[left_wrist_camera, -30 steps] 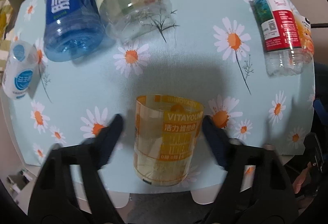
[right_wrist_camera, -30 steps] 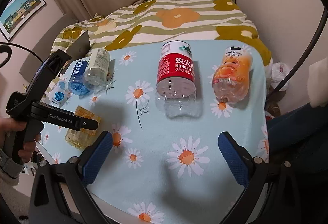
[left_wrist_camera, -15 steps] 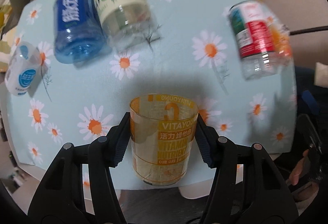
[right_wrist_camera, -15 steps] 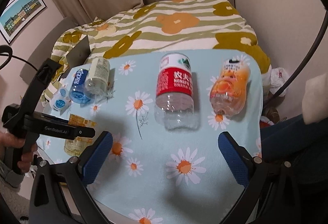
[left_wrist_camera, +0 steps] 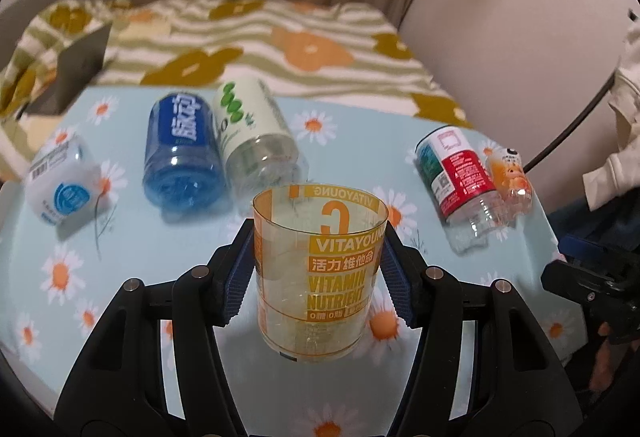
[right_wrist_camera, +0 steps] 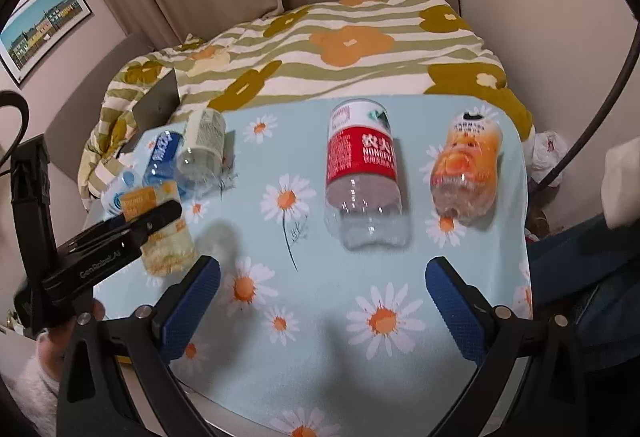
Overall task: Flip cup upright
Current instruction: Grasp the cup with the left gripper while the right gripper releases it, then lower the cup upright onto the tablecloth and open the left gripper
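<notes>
Left gripper [left_wrist_camera: 318, 269] clamped closed; right gripper [right_wrist_camera: 322, 301] hovers with jaws spread wide

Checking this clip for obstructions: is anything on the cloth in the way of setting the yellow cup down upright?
Nothing visible is. The left gripper is shut on the yellow cup; the daisy cloth below it is bare, and the blue cup lies farther back.

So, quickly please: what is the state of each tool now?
Left tool: closed on the yellow cup.
Right tool: open, holding nothing.
</notes>
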Tool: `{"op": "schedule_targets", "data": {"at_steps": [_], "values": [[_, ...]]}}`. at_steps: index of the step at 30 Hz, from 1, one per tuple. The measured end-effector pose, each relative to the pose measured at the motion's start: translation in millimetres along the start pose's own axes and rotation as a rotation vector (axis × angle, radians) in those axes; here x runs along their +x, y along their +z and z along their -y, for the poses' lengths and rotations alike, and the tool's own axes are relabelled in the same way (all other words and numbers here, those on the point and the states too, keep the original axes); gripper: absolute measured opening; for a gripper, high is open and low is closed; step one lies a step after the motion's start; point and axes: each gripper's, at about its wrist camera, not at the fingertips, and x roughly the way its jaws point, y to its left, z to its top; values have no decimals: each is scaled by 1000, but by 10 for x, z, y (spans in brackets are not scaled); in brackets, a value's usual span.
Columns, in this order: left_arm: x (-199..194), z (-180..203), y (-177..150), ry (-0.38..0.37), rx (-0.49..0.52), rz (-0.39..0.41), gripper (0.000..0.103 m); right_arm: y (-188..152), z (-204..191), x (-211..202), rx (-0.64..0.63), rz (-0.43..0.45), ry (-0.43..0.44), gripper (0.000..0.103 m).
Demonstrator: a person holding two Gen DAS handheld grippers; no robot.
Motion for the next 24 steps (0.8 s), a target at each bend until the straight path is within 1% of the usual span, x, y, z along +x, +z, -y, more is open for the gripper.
{"op": "schedule_targets", "data": {"at_steps": [1,3,7,10,17,20,24], "values": [[27,39,-37,-4,8,24,63,-25,5,7,0,-2,-3,103],[107,91,-114,8,26,48,63,-65,24,23,6,-7,-5,103],[133,83,-219,33,53,68,64,-144,48,38,21,-1,-8,103],[133,95,-299,54,80,76,64,-186,1,15,3,9,-9,103],[46,128,-500,63,108,111,64,-275,-111,-39,-38,31,-7,103],[5,148,-546,69,112,105,64,-314,-123,-51,-41,32,-8,103],[-41,145,-603,71,107,69,64,-335,-120,-58,-40,31,-3,103]]}}
